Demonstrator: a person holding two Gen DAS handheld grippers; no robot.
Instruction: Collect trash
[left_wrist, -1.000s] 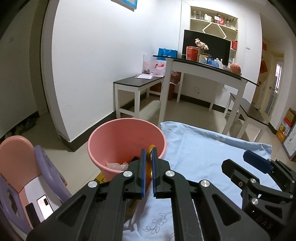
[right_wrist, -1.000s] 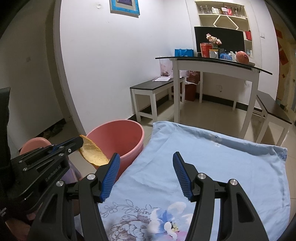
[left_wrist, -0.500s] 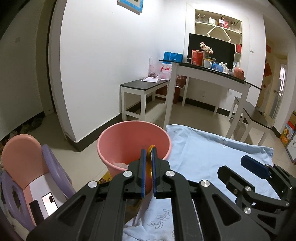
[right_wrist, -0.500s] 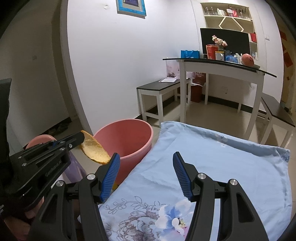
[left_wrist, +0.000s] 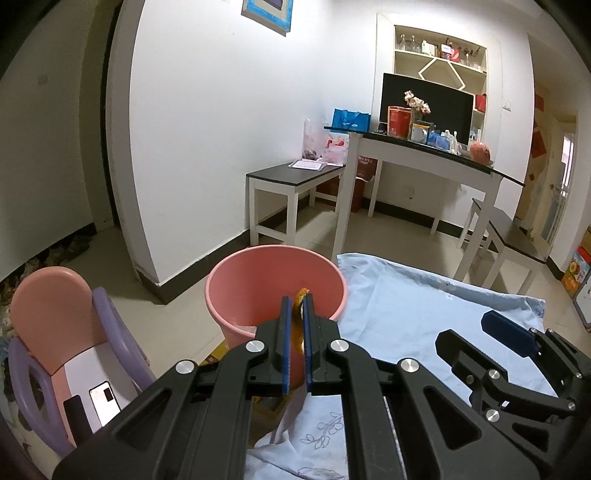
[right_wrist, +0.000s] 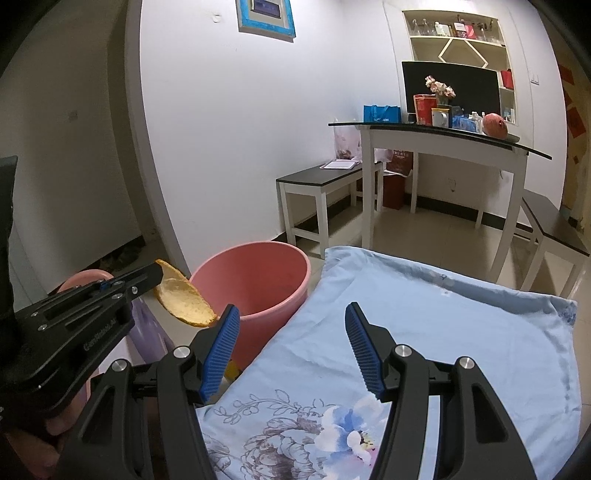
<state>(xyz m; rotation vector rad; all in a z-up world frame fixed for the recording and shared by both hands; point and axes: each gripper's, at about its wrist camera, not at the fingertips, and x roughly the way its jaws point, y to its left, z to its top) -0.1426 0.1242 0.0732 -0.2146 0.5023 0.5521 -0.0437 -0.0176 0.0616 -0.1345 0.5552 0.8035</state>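
Left wrist view: left gripper (left_wrist: 296, 321) clamps orange peel (left_wrist: 297, 314), held near pink bucket (left_wrist: 236, 280) by left edge of blue cloth (left_wrist: 424, 310).

Right wrist view: right gripper (right_wrist: 291, 328) wide apart, empty, over cloth (right_wrist: 443, 317); peel (right_wrist: 183, 301) hangs just left of bucket (right_wrist: 291, 291) rim.

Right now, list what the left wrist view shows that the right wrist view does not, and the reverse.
Only the left wrist view shows the inside bottom of the pink bucket and the pink and purple child seat's full shape. Only the right wrist view shows the orange peel broadside, clamped in the left gripper, plus the floral print on the blue cloth. Both show the bucket, the cloth, the peel and the open, empty right gripper.
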